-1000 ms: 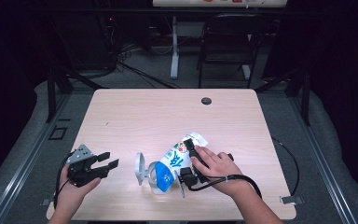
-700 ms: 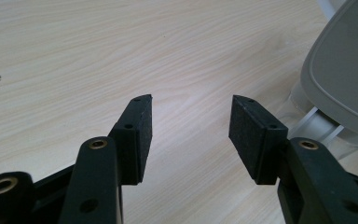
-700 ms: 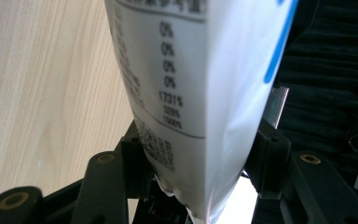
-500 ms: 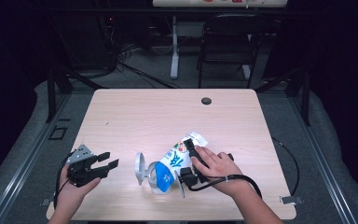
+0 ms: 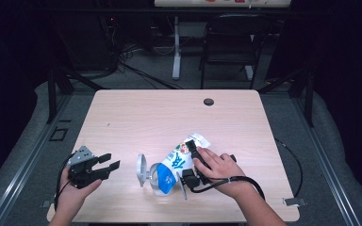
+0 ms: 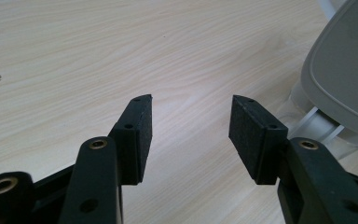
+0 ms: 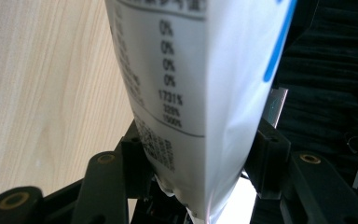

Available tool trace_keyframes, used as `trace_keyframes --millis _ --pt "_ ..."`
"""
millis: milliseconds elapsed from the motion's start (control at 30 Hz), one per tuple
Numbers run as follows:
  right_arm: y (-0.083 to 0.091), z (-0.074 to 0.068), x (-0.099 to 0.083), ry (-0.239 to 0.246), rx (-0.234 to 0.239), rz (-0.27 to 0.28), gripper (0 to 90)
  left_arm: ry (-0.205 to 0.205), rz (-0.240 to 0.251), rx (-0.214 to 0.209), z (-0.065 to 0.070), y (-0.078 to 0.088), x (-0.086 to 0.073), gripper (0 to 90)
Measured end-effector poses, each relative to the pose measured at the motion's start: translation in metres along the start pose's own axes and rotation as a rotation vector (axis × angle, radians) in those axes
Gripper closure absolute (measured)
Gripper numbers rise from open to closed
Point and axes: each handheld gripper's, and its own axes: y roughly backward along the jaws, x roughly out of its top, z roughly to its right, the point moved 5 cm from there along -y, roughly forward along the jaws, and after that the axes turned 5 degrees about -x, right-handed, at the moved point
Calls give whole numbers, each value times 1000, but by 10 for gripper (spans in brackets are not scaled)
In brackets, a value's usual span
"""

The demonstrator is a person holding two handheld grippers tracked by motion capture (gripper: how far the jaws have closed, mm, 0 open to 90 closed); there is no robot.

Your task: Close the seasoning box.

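A white and blue printed pouch [image 5: 176, 159] lies slanted near the table's front edge. Its lower end meets a clear container with a grey lid [image 5: 142, 169] that is tipped on its side. My right gripper [image 5: 191, 165] is shut on the pouch; in the right gripper view both pads press the pouch [image 7: 186, 93] from either side of my right gripper [image 7: 196, 158]. At the front left, my left gripper [image 5: 109, 161] is open and holds nothing, pointing toward the container. In the left gripper view, bare wood shows between the jaws of my left gripper [image 6: 191, 130], with the grey lid [image 6: 345, 70] off to the right.
The light wooden table [image 5: 160, 117] has a small black grommet hole [image 5: 209, 101] near its far edge. A dark chair [image 5: 228, 52] and a desk leg [image 5: 176, 52] stand behind the table. A black cable [image 5: 292, 160] loops off the table's right side.
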Motion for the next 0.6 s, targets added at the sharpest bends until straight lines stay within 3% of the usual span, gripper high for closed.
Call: trace_keyframes --millis 600 --pt "1 1 0 18 -6 -3 504 0 -2 0 0 0 -1 500"
